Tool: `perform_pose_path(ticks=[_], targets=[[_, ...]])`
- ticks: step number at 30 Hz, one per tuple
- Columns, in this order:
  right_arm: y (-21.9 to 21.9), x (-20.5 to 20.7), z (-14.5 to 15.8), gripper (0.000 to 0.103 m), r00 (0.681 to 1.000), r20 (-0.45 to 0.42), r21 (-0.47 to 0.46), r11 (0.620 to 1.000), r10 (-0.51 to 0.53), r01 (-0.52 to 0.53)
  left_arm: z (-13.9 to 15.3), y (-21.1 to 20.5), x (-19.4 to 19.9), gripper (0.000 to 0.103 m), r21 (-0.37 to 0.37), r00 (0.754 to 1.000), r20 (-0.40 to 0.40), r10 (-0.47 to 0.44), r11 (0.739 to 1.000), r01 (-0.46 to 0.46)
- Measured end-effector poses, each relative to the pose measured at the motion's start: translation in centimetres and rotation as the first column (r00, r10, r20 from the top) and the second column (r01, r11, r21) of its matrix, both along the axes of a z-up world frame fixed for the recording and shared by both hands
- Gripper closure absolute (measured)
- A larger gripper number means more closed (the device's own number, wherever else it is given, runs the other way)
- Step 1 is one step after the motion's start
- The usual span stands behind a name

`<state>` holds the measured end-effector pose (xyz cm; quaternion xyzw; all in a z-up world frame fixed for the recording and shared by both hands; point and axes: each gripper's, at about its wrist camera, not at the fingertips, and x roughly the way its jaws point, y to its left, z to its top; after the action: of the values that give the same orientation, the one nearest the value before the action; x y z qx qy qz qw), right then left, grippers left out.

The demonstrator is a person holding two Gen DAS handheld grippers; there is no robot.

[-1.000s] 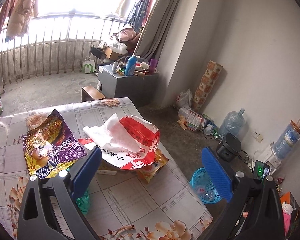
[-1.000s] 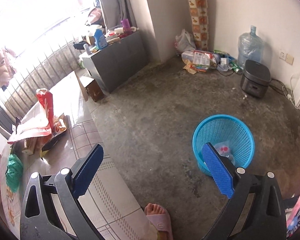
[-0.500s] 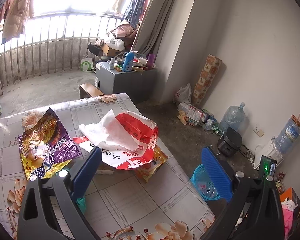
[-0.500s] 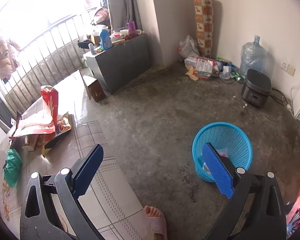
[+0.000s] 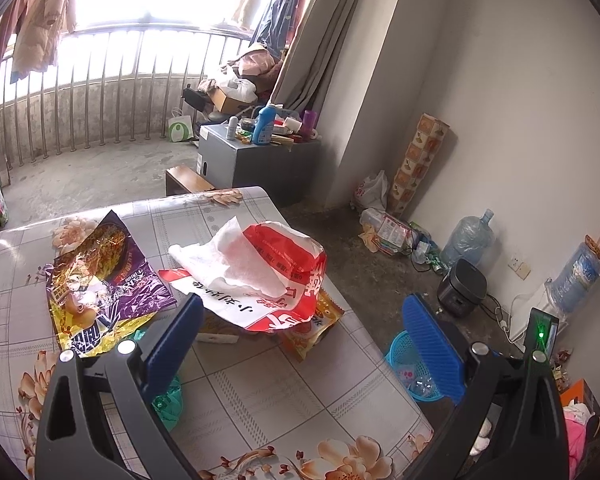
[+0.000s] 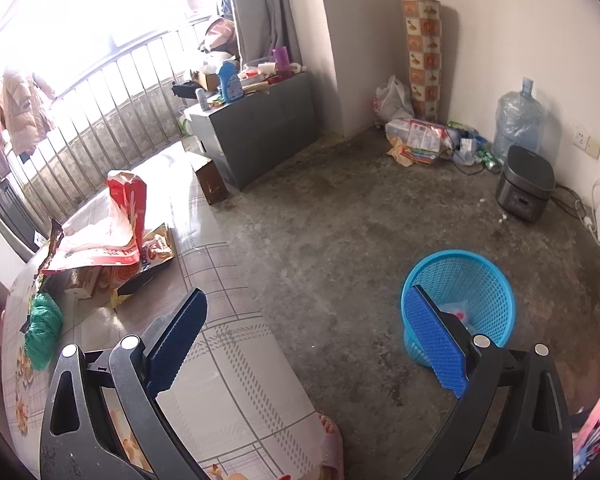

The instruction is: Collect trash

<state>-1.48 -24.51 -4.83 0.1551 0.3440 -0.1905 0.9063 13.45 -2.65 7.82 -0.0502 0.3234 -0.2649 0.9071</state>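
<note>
The left gripper (image 5: 300, 344) hangs over the near half of the table (image 5: 260, 384), its blue pads spread wide with nothing between them. Ahead of it, at about twelve o'clock, a red and white bag (image 5: 276, 276) lies slumped in a heap, and a purple and gold wrapper (image 5: 100, 284) is spread flat at about ten o'clock, just beside the bag. An orange snack packet (image 5: 320, 320) pokes out from under the bag's near edge, touching it. A crumpled green bag (image 5: 168, 404) sits behind the left pad, partly hidden. Off the table's right side, at about three o'clock, a blue basket (image 5: 400, 356) stands on the concrete floor, half covered by the right pad. The right gripper (image 6: 304, 340) is likewise released and carries nothing, held out beyond the table corner over the floor. From there the blue basket (image 6: 484, 292) shows at about two o'clock with something pale inside, perhaps plastic scraps, though it is too small to make out. The bag heap (image 6: 120, 216) lies at about ten o'clock on the table (image 6: 228, 380), with the green bag (image 6: 42, 328) at nine. A sandalled foot (image 6: 332, 436) shows at six o'clock beside the table edge.
</note>
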Motion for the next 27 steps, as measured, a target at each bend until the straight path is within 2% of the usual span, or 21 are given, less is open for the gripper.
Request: perform_pose_path(ticks=[19,27], targets=[[2.1,-0.2,1.4,0.008,0.998,0.018,-0.013,0.998,0.059,-0.059,0.1,2.0,-0.8,0.006,-0.021,1.000,0.008,0.019,1.000,-0.019],[0.9,-0.6,2.0,0.008,0.999,0.032,0.018,0.999,0.042,-0.043,0.0,3.5,-1.2,0.006,-0.025,0.997,0.028,0.065,0.998,-0.064]])
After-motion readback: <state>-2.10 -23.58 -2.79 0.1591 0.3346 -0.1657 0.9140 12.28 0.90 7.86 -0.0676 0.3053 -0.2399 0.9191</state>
